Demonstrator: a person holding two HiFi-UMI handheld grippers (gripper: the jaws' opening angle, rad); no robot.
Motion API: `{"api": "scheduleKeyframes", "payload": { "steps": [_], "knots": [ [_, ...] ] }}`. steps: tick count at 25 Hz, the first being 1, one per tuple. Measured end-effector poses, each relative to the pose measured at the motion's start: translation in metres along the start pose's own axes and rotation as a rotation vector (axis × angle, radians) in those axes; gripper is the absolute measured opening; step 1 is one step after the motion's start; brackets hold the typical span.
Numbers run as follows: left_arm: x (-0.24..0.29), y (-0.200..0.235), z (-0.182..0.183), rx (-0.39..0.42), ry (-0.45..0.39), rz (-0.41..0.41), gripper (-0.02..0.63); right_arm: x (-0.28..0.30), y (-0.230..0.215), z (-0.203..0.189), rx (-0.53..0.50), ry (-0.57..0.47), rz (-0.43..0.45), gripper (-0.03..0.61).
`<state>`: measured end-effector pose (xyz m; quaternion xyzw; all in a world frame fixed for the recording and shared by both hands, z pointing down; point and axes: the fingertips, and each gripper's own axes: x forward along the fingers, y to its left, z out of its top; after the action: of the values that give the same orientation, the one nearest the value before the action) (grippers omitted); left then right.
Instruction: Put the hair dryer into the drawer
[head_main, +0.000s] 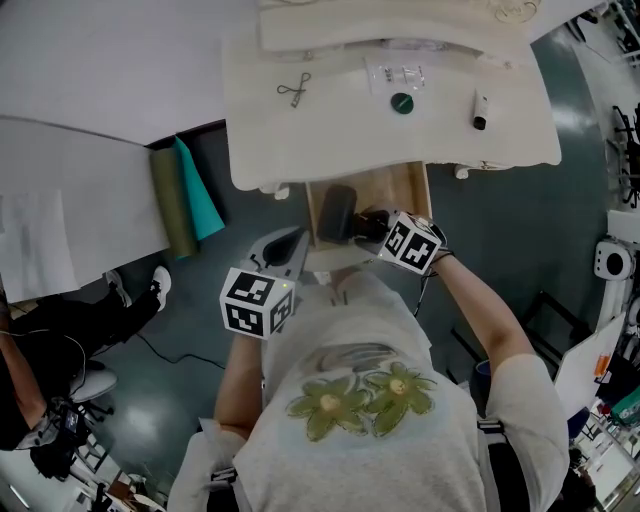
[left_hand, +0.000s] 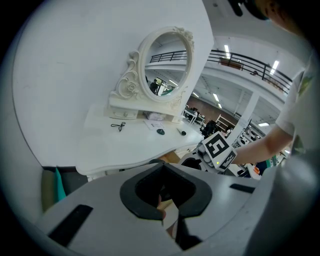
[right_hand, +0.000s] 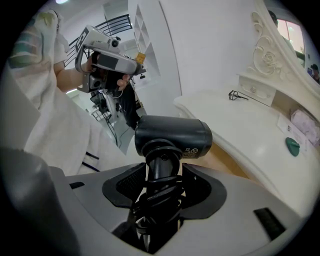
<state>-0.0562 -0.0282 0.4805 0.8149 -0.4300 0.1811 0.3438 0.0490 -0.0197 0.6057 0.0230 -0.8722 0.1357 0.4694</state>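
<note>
A black hair dryer (head_main: 338, 212) (right_hand: 173, 136) hangs over the open wooden drawer (head_main: 388, 188) of the white dressing table (head_main: 330, 140). My right gripper (head_main: 378, 228) (right_hand: 162, 170) is shut on its handle, which has the cord wound round it. The dryer's barrel lies crosswise above the jaws, over the drawer's wooden bottom (right_hand: 227, 161). My left gripper (head_main: 288, 252) (left_hand: 162, 167) is held just left of the drawer front, shut with nothing in its jaws. From the left gripper view, the right gripper's marker cube (left_hand: 216, 149) shows by the table's edge.
On the tabletop lie a metal eyelash curler (head_main: 294, 88), a green round lid (head_main: 402, 102) and a small black tube (head_main: 480, 112). An ornate oval mirror (left_hand: 165, 65) stands at the back. Teal and olive rolls (head_main: 188, 195) lean at the table's left.
</note>
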Motion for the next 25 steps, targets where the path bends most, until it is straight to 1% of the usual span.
{"api": "scheduleKeyframes", "payload": {
  "steps": [7,25],
  "knots": [
    [0.001,0.001,-0.003,-0.001,0.014,0.001,0.009,0.005,-0.002,-0.002,-0.031,0.018,0.002,0.233],
    [0.005,0.009,-0.010,-0.023,0.052,0.005,0.009,0.020,-0.015,-0.011,-0.055,0.056,0.023,0.233]
  ]
}}
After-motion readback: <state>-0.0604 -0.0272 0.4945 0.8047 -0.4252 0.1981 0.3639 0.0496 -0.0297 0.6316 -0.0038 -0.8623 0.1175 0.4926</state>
